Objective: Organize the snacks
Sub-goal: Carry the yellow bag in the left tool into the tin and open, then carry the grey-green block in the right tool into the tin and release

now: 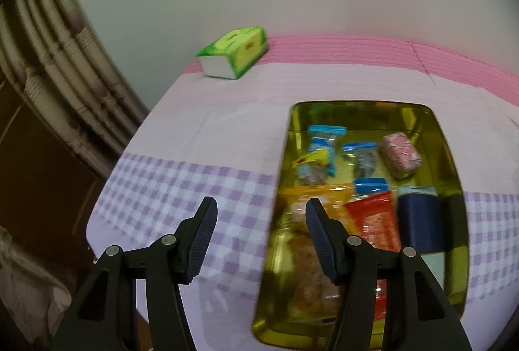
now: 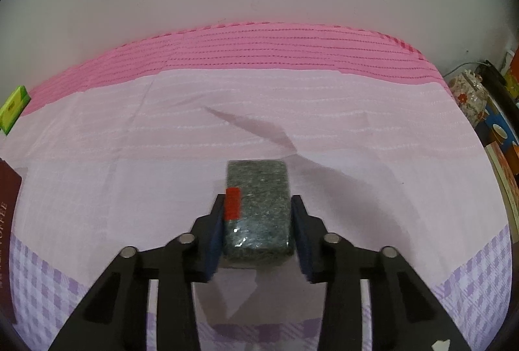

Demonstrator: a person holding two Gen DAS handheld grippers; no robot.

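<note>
Pink cloth with pale woven stripes (image 2: pixel 324 111) is spread over the table, with a lilac-and-white checked band along its near edge and a deeper pink ribbed strip by the wall. In the right wrist view, a dark grey-green rectangular snack block wrapped in clear film (image 2: pixel 258 208), marked with a red label on its left side, is held between the 2 blue-padded fingers of the right gripper (image 2: pixel 258 231); the jaws are drawn in narrow against its sides, and the block is seen over the pale pink part of the cloth.

In the left wrist view, the left gripper (image 1: pixel 261 240) is held with its jaws apart and nothing between them, above the left wall of a translucent yellow-green rectangular plastic tray (image 1: pixel 454 176). Inside the tray are seen 3 small clear packets with blue tops (image 1: pixel 361 156), a pink patterned wrapped block (image 1: pixel 401 155), an orange pouch (image 1: pixel 319 193), a red pouch (image 1: pixel 373 218) and a dark navy packet (image 1: pixel 418 221). A green tissue pack (image 1: pixel 235 51) is lying at the far left corner of the table, well apart from the tray.
</note>
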